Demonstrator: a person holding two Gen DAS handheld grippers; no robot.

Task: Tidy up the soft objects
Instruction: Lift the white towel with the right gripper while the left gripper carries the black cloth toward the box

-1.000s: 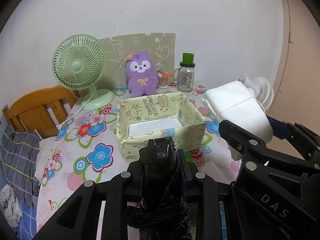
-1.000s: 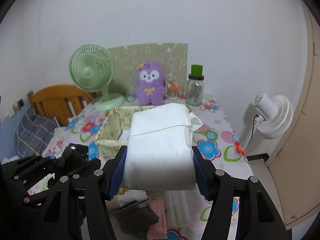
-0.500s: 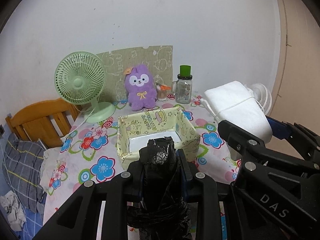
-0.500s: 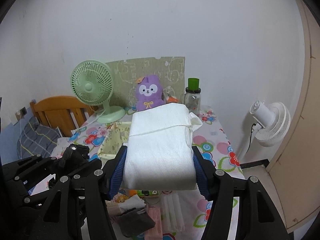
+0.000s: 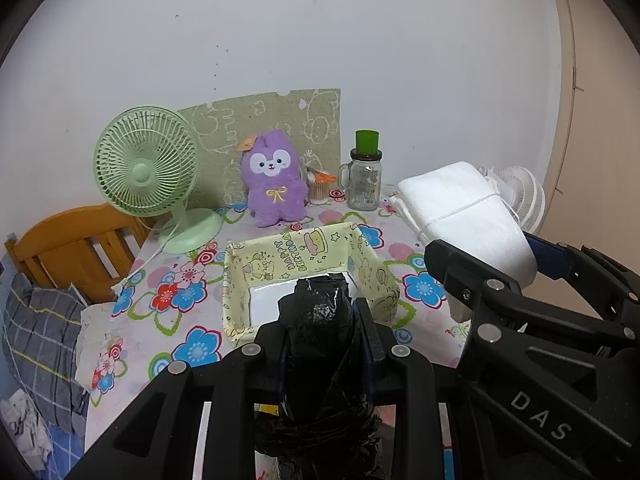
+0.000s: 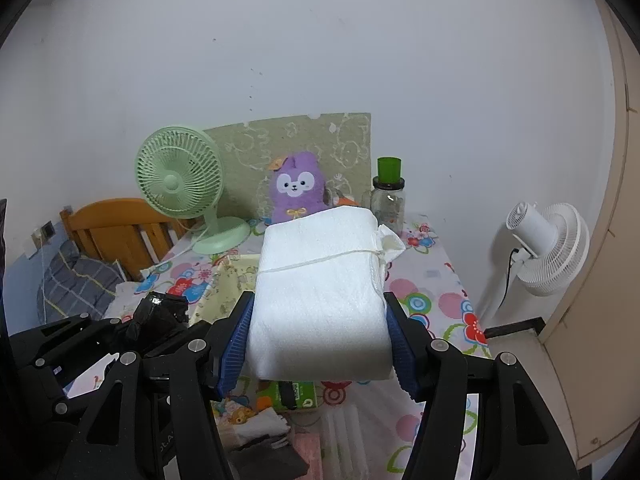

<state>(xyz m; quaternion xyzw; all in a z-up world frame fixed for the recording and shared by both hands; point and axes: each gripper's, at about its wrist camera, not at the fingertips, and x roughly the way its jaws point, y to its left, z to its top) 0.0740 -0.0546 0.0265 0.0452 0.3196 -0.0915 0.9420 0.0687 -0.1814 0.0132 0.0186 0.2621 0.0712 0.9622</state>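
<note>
The black bundle [image 5: 320,312] is crinkled, glossy plastic film. The white bundle [image 6: 320,284] looks like soft, matt fibrous cloth tied with thin string. The box [image 5: 308,248] has printed paper walls and a shiny white floor. The desk [image 5: 176,308] wears a smooth flowered cloth. The purple toy [image 5: 272,180] at the far edge is fuzzy plush.

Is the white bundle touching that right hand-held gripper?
Touching. The right wrist view shows the white bundle squeezed between the right hand-held gripper, both blue pads pressing its sides.
</note>
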